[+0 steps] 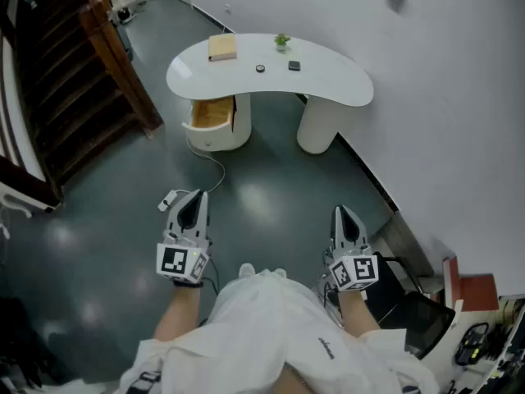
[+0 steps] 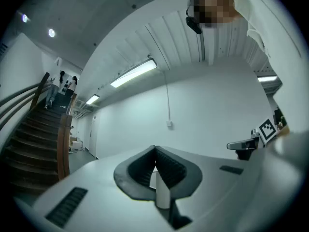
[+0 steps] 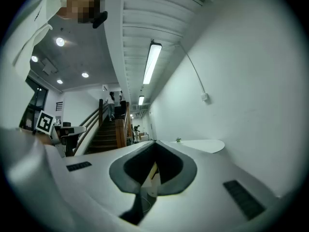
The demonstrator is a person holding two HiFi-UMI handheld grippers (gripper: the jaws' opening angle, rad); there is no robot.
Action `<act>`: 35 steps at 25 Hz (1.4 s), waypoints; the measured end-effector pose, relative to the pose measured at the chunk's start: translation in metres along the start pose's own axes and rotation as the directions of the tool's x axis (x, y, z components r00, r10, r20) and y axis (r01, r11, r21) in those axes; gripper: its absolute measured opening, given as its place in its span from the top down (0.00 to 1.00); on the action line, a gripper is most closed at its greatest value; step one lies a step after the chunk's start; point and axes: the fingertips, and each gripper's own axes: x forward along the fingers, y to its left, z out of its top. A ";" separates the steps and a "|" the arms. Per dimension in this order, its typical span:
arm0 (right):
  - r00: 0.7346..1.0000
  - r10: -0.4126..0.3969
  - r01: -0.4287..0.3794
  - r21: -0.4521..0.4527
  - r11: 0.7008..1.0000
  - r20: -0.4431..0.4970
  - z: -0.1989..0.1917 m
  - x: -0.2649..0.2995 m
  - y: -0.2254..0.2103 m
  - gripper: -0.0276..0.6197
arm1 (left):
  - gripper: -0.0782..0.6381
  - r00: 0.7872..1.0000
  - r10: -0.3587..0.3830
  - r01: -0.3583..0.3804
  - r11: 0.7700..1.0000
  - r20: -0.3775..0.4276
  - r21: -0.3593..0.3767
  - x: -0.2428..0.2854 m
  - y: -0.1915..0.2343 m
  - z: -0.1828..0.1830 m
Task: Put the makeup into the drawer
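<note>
Across the room stands a white curved desk [image 1: 328,84]. On its top lie two small dark makeup items, a round one [image 1: 260,68] and a square one [image 1: 294,66]. Below the desk's left end a drawer [image 1: 207,115] with a wooden inside stands pulled out. Both grippers are held level close to my body, far from the desk. The left gripper [image 1: 194,197] [image 2: 155,150] is shut with nothing between its jaws. My right gripper [image 1: 343,212] [image 3: 153,145] also has its jaws together and holds nothing. The desk's far end [image 3: 203,145] shows in the right gripper view.
A tan box [image 1: 222,48] and a small potted plant [image 1: 281,41] also sit on the desk. A wooden staircase [image 1: 74,97] runs along the left. A cable [image 1: 215,171] trails over the dark floor. A red box [image 1: 476,290] and dark gear [image 1: 410,314] lie at lower right by the white wall.
</note>
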 end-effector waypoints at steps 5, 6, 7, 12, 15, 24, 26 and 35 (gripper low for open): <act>1.000 0.005 -0.005 -0.003 1.000 -0.003 -0.002 0.002 0.005 0.93 | 0.86 1.000 -0.002 0.002 1.000 -0.002 -0.005 0.001 0.003 0.000; 1.000 0.004 -0.004 -0.003 1.000 -0.005 -0.003 0.001 0.006 0.93 | 0.86 1.000 -0.003 0.003 1.000 -0.003 -0.005 0.000 0.003 0.000; 1.000 0.006 -0.006 -0.004 1.000 -0.006 -0.004 0.001 0.008 0.93 | 0.86 1.000 -0.004 0.004 1.000 -0.003 -0.006 -0.001 0.004 0.000; 1.000 0.014 -0.014 -0.003 1.000 -0.001 -0.002 0.001 0.015 0.93 | 0.86 1.000 -0.015 0.015 1.000 -0.004 -0.011 -0.002 0.005 0.000; 1.000 0.007 -0.007 0.004 1.000 0.001 -0.004 0.000 0.016 0.93 | 0.86 1.000 -0.022 0.022 1.000 -0.014 -0.015 0.000 0.005 -0.003; 1.000 -0.011 0.011 0.001 1.000 -0.008 -0.009 0.008 0.029 0.93 | 0.79 0.996 -0.076 0.075 0.996 -0.036 -0.039 0.008 0.010 -0.010; 1.000 -0.010 0.010 -0.003 1.000 -0.008 -0.010 0.012 0.033 0.93 | 0.68 0.995 -0.086 0.083 0.995 -0.045 -0.060 0.011 0.014 -0.015; 0.999 -0.031 0.031 -0.009 0.999 -0.014 -0.020 0.028 0.055 0.93 | 0.48 0.990 -0.124 0.119 0.990 -0.070 -0.079 0.020 0.033 -0.029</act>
